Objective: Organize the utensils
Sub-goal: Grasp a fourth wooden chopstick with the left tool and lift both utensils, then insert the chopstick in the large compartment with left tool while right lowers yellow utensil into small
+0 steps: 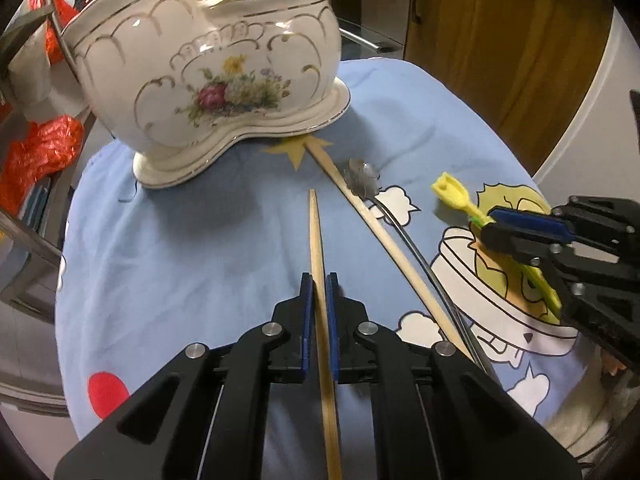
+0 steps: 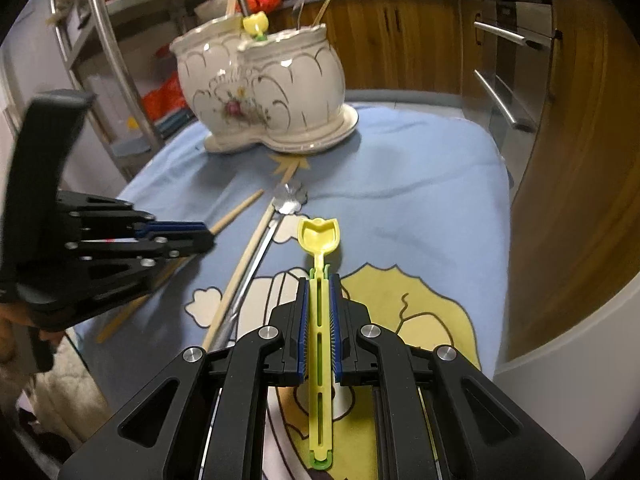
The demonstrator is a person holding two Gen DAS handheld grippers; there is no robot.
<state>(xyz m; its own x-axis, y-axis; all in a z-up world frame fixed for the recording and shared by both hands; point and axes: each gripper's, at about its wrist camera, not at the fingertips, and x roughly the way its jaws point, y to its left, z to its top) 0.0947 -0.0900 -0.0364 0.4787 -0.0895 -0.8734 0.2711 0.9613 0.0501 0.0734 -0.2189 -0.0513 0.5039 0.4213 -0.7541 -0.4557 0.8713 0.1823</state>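
Note:
My left gripper [image 1: 319, 280] is shut on a wooden chopstick [image 1: 316, 236] that points toward the white floral ceramic holder [image 1: 208, 80]; it shows from the side in the right wrist view [image 2: 208, 236]. My right gripper [image 2: 319, 280] is shut on the handle of a yellow plastic spoon [image 2: 320, 236], bowl forward, just above the cloth; it appears at the right of the left wrist view [image 1: 486, 230]. A second chopstick [image 1: 384, 232] and a metal flower-headed spoon [image 1: 362, 178] lie on the cloth between the grippers. The holder [image 2: 264, 92] has a yellow spoon and other utensils standing in it.
A blue cartoon-print cloth [image 2: 420, 184] covers the table. Wooden cabinets and metal drawer handles [image 2: 504, 104] stand to the right. A metal rack with red bags [image 1: 36, 152] is on the left behind the holder.

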